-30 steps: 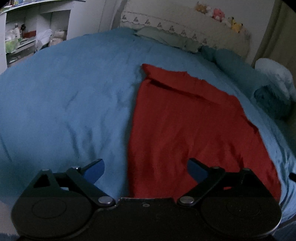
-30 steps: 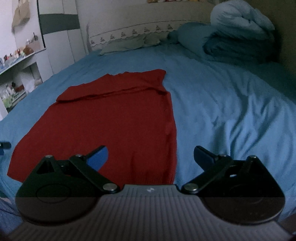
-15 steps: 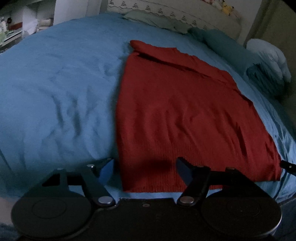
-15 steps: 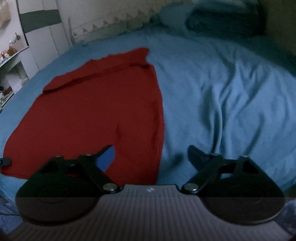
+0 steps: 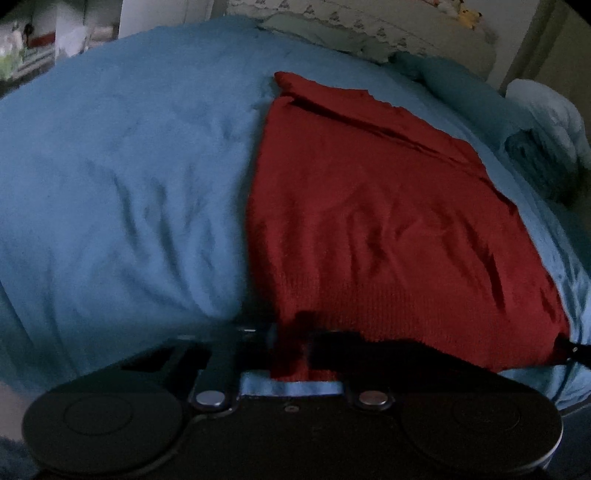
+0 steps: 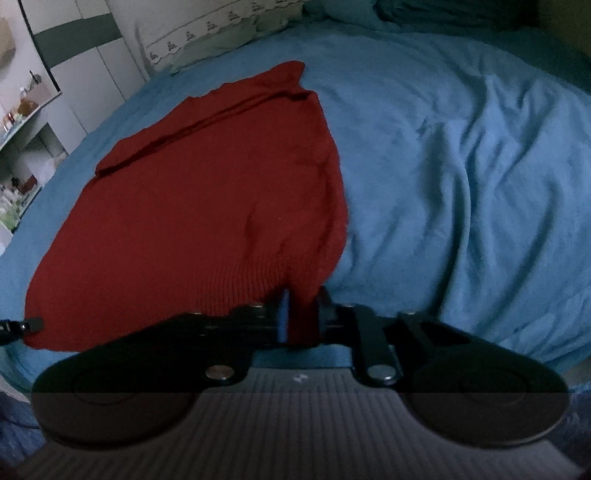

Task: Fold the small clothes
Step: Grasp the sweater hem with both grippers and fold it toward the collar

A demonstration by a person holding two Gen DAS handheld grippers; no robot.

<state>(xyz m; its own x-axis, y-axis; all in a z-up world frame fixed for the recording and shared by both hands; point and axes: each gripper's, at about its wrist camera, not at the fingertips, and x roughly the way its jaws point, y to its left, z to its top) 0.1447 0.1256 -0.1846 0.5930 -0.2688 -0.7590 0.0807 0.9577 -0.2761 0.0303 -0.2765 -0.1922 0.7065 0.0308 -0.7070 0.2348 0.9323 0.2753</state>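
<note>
A red knitted garment (image 5: 388, 221) lies flat on the blue bedspread (image 5: 129, 184), its ribbed hem toward me. My left gripper (image 5: 290, 347) is shut on the hem's near left corner. My right gripper (image 6: 300, 317) is shut on the hem's near right corner of the garment (image 6: 207, 206). The right gripper's tip shows at the right edge of the left wrist view (image 5: 574, 349), and the left gripper's tip at the left edge of the right wrist view (image 6: 22, 326). The cloth bunches slightly at both grips.
A headboard with pillows (image 5: 332, 33) stands at the far end. A rolled blue and white duvet (image 5: 546, 122) lies at the far right. Shelves with small items (image 6: 22, 147) stand to the left of the bed. The bedspread (image 6: 480, 166) is wrinkled to the right.
Both grippers dropped to the hem and closed on its two near corners. They were open above the garment before. The cloth now puckers at the grips.
</note>
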